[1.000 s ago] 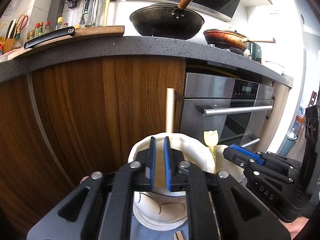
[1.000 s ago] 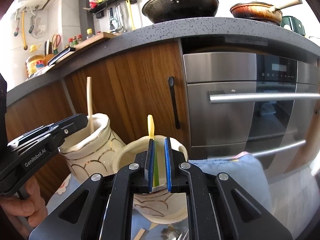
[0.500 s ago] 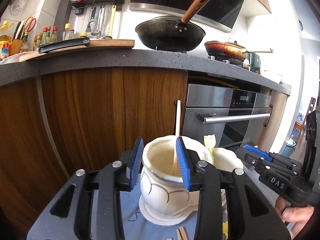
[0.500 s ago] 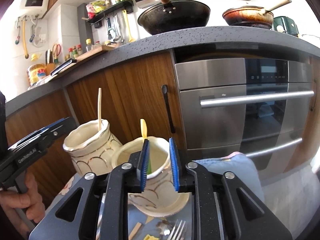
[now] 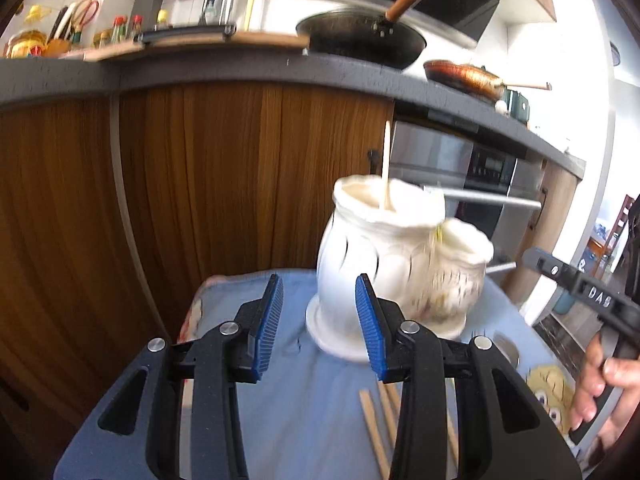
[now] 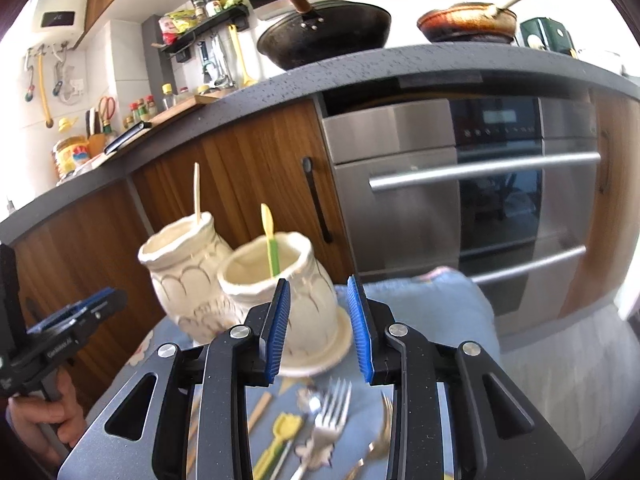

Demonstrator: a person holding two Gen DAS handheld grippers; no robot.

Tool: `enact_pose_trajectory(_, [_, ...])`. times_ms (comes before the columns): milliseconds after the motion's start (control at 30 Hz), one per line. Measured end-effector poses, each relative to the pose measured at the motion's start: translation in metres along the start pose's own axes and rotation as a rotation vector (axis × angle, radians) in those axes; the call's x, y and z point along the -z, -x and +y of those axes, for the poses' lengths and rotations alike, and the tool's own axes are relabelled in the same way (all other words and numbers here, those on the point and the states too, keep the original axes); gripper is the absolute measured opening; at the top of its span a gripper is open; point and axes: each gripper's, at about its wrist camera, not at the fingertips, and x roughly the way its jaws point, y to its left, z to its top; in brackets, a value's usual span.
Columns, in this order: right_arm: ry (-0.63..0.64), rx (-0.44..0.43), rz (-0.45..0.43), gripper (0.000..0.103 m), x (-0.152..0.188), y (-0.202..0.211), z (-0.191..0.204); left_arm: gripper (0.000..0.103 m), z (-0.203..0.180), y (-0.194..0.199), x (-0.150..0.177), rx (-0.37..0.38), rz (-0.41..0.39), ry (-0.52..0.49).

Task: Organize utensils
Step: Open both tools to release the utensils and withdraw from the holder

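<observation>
Two cream ceramic jars stand side by side on a blue cloth [image 5: 288, 384]. The left jar [image 5: 372, 256] holds a wooden stick [image 5: 386, 164]; the right jar [image 6: 280, 296] holds a yellow-green utensil [image 6: 270, 240]. My left gripper [image 5: 318, 320] is open and empty, pulled back in front of the left jar. My right gripper [image 6: 320, 328] is open and empty, just in front of the right jar. Wooden chopsticks [image 5: 374, 432] lie on the cloth near the left gripper. A silver fork [image 6: 328, 412], a gold fork [image 6: 380, 436] and a yellow utensil [image 6: 280, 436] lie below the right gripper.
Wooden cabinet doors [image 5: 240, 184] and a steel oven [image 6: 460, 200] stand close behind the jars. The dark countertop [image 6: 360, 76] above carries a wok [image 6: 328, 36] and a frying pan [image 6: 468, 24].
Both grippers opened, released the stick and the yellow-green utensil into the jars, then drew back and down away from the jars.
</observation>
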Motion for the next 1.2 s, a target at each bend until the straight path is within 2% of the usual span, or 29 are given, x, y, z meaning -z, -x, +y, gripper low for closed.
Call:
enact_pose_trajectory(200, [-0.025,0.016,0.063,0.031,0.016,0.009,-0.009,0.038,-0.004,-0.004,0.029,0.037,0.132,-0.03])
enact_pose_trajectory(433, [-0.021,0.048,0.148,0.031,0.041,0.019,-0.012,0.038,-0.017,-0.005,0.063,0.072,0.239,-0.081])
enact_pose_trajectory(767, [-0.006,0.075,0.296,0.031,0.079,0.022,-0.011,0.038,-0.027,-0.002,0.087,0.1,0.298,-0.124])
enact_pose_trajectory(967, [0.02,0.084,0.35,0.031,0.09,0.014,-0.004,0.038,-0.034,-0.009,0.094,0.118,0.339,-0.163])
enact_pose_trajectory(1200, [0.059,0.093,0.387,0.028,0.094,0.007,0.004,0.035,-0.035,-0.011,0.094,0.128,0.341,-0.157])
